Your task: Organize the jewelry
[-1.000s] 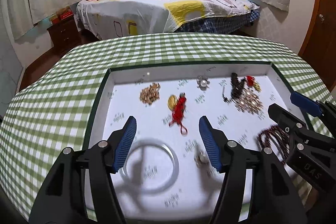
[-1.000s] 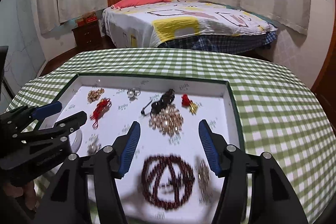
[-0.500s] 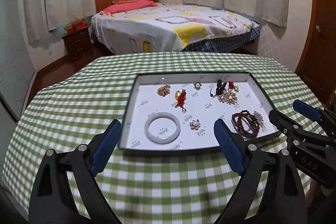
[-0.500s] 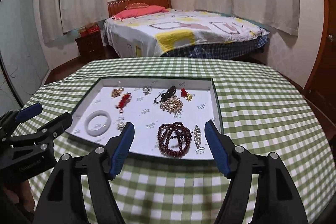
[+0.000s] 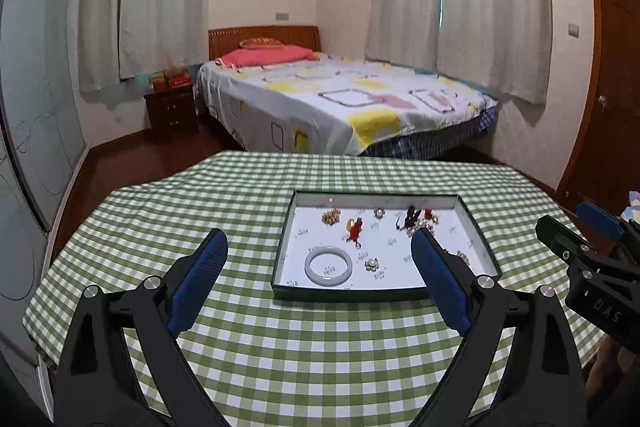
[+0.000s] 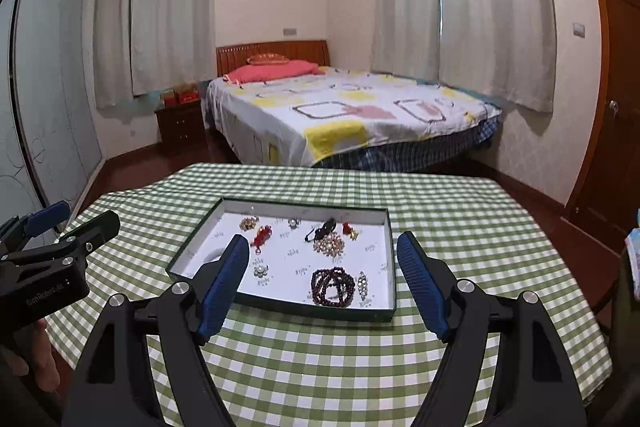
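Green-and-white checked tablecloth [image 5: 320, 339] fills most of both views now, since both grippers have pulled way back from the tray in the last second. A second ago the left one was right down over the pale jade bangle [image 5: 329, 265] and the right one over the dark red bead bracelet [image 6: 333, 286]; now the whole green-edged tray [image 5: 352, 293] sits mid-frame, well apart from either tool.

The left gripper [image 5: 318, 277] is spread wide with nothing in it, and so is the right gripper [image 6: 322, 285]. Neither touches anything.

All the jewelry is lying inside the tray: the bangle lower left in the left view, a pearl flower brooch [image 5: 372, 264] just beside it, a red knotted charm [image 5: 354, 231] above, a gold cluster [image 5: 331, 217] near the back wall, and the bead bracelet toward the front right corner in the right view.

My read: with both tools backed off empty, this looks like the sorting is wrapped up, or a pause to survey.
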The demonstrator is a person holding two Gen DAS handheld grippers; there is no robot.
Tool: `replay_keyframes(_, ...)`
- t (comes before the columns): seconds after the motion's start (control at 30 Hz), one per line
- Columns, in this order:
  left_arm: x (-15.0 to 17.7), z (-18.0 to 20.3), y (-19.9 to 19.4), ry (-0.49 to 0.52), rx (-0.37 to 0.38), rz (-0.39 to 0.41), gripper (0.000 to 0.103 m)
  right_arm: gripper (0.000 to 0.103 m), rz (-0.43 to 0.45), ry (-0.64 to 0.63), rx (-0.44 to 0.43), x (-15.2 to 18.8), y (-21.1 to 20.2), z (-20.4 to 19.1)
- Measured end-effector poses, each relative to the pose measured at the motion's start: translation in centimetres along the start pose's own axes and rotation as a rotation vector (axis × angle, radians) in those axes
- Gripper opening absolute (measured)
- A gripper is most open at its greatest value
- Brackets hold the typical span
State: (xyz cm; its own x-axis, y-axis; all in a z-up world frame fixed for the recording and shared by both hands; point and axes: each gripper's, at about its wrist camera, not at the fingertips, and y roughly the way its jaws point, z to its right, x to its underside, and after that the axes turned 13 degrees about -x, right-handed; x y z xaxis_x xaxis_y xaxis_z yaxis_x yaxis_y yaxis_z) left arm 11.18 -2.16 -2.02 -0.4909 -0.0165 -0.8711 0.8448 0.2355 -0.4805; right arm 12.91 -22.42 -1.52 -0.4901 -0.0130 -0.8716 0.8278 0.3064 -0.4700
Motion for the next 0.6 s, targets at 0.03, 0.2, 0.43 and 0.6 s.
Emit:
replay_keyframes(0.03,-0.1,-0.1,-0.5,0.001,-0.001,0.010,0.091,0.074,0.005,-0.003,-0.001,0.0,-0.3,-0.1)
replay_keyframes(0.2,-0.2,-0.6,-2.2,-0.008,-0.002,0.039,0.091,0.074,0.029,-0.018,0.001,0.0,-2.0,-0.7)
replay_keyframes(0.43,0.0,-1.3,-4.0,-0.015,0.000,0.065,0.091,0.074,0.056,-0.032,0.010,0.1,-3.7,-1.2)
replay_keyframes(0.6,0.1,-1.6,-4.7,-0.023,-0.003,0.074,0.091,0.074,0.069,-0.041,0.011,0.0,-4.4,-1.3)
